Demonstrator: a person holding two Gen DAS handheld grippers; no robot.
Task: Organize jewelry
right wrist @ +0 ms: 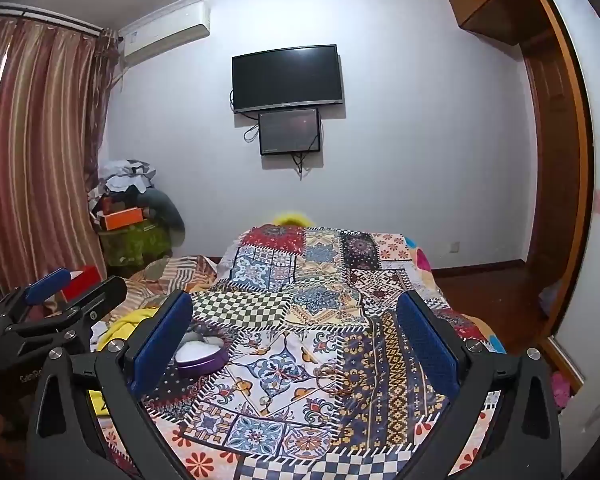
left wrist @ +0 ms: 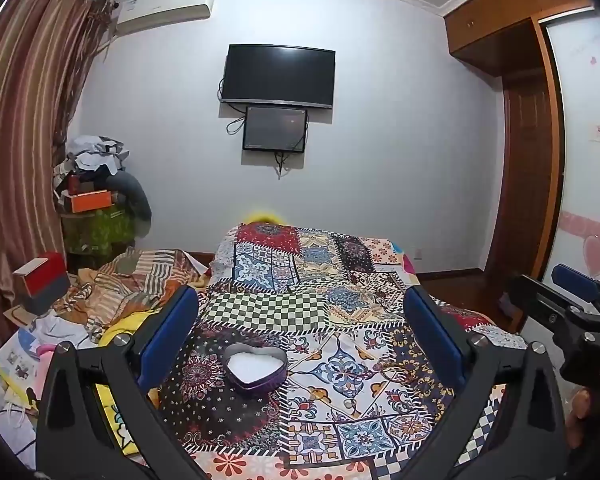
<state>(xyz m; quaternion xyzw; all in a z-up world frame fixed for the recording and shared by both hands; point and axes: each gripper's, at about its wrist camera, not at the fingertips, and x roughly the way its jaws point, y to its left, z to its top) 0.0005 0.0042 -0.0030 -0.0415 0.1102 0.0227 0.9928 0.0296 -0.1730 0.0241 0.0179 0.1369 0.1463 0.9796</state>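
Left wrist view: your left claw [left wrist: 300, 320] is spread wide w/ nothing in it, hanging above the bed.
Right wrist view: your right claw [right wrist: 294, 318] is also wide apart, nothing held.
Heart tin [left wrist: 256, 366]: purple, lid off, white lining showing, no jewelry visible inside; sits on the patchwork bedspread [left wrist: 320, 280] between your left fingers, nearer the left one.
Jewelry: thin gold-ish chain [right wrist: 336, 378] lies loose on the bedspread, right of the tin & apart from it; small pale bead or ring [right wrist: 265, 399] near it, too small to tell which.
Progress: looks like the start, approx nothing stowed yet; tin is ready, pieces not yet in it.
Left to do: you prob need to pinch the chain w/ the right claw, drop it in the tin, then the small piece.
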